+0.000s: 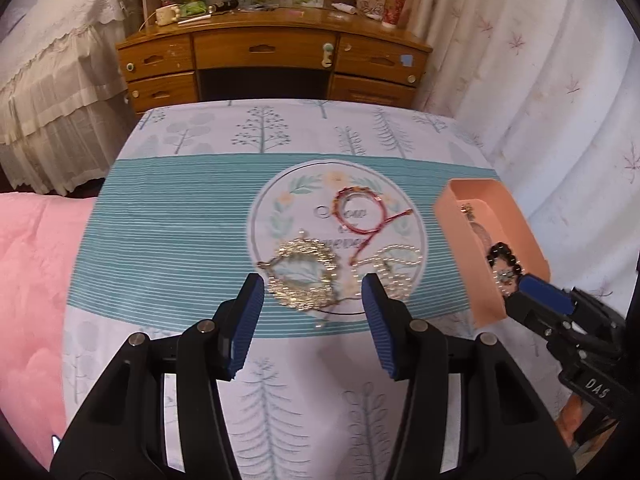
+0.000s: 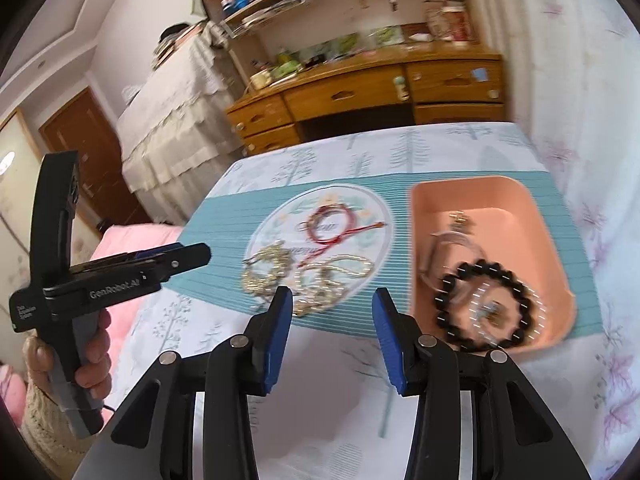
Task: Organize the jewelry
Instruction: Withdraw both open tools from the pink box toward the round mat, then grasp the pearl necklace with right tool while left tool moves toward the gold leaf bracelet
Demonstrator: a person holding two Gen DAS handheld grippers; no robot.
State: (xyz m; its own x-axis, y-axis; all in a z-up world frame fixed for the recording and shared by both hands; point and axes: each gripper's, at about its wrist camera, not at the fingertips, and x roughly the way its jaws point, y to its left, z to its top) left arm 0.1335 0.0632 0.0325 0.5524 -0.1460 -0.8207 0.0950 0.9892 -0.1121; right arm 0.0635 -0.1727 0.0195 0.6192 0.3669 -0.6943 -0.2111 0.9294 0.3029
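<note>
Left tongs (image 1: 312, 292): blue-padded, apart, empty, hovering over the tangled gold bead chain (image 1: 302, 276) on the table. Light, limp, snag-prone; pinch a bunched loop. Beside it, the red cord bracelet (image 1: 358, 216). Right tongs (image 2: 330, 318): apart, empty, near the peach plastic tray (image 2: 496, 188) holding a black bead bracelet (image 2: 482, 306).

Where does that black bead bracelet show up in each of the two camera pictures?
Left wrist view: the black bead bracelet is at the right edge, inside the pink tray, just beyond the right gripper's blue tip.
Right wrist view: the bracelet lies lower right, at the near end of the same tray.
Shared landmark: the red cord bracelet on the mat's round emblem.
</note>
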